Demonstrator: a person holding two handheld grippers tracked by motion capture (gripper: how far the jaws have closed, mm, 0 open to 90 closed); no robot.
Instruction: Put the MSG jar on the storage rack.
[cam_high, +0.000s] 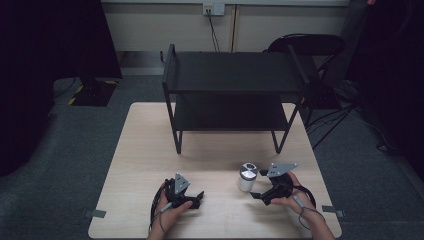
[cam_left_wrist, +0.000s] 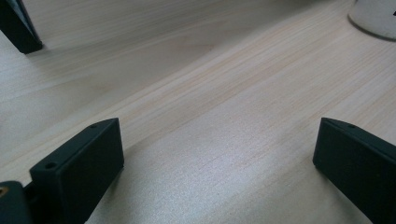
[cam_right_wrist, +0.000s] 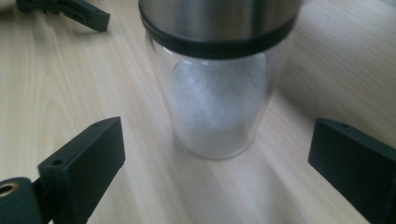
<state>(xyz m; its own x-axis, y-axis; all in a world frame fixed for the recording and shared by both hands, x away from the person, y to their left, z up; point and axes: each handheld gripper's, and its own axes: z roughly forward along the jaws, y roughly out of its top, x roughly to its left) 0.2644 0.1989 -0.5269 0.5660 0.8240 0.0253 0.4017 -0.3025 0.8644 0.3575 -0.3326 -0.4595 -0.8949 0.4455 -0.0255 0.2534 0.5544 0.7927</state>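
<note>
A clear glass shaker (cam_high: 247, 177) with a steel lid and white grains inside stands upright on the wooden table (cam_high: 145, 150). My right gripper (cam_high: 256, 189) rests just right of it, open, jaws pointing at it. In the right gripper view the shaker (cam_right_wrist: 217, 102) stands ahead of the two spread jaws, untouched. My left gripper (cam_high: 198, 198) lies near the table's front edge, left of the shaker, open with bare wood between its jaws (cam_left_wrist: 215, 154). The shaker's base (cam_left_wrist: 373, 18) shows at the top right corner of the left gripper view.
A black two-tier metal shelf (cam_high: 230, 90) stands at the back of the table; one of its feet (cam_left_wrist: 18, 28) appears in the left gripper view. A black chair (cam_high: 310, 47) stands behind on the right. Grey carpet surrounds the table.
</note>
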